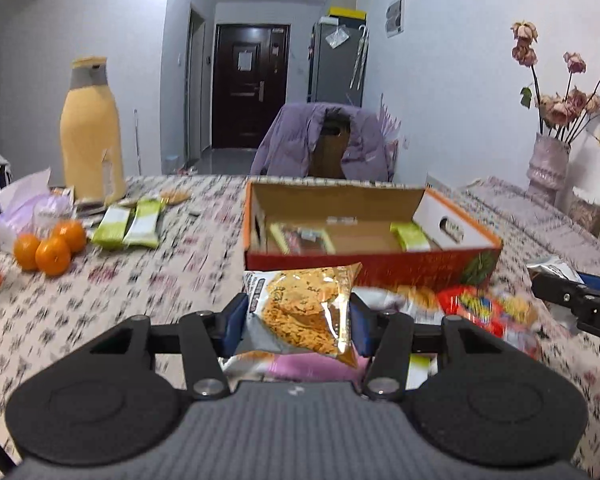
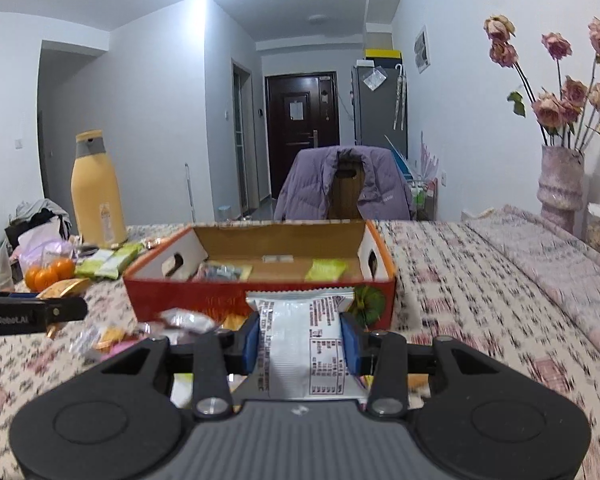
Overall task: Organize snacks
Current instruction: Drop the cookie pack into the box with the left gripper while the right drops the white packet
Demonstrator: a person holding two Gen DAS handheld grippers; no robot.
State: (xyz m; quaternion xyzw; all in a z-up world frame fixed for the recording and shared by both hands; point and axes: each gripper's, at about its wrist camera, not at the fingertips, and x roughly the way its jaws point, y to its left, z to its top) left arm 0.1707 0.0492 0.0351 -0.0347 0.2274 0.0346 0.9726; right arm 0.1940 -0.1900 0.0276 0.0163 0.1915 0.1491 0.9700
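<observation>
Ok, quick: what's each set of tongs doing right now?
Left tongs: shut on an orange snack bag.
Right tongs: shut on a white snack packet.

Tabletop (image 1: 180, 280) with patterned cloth
Box (image 1: 364, 268), oranges (image 1: 48, 248), green packets (image 1: 128, 226), yellow bottle (image 1: 92, 136), vase (image 1: 548, 160).
</observation>
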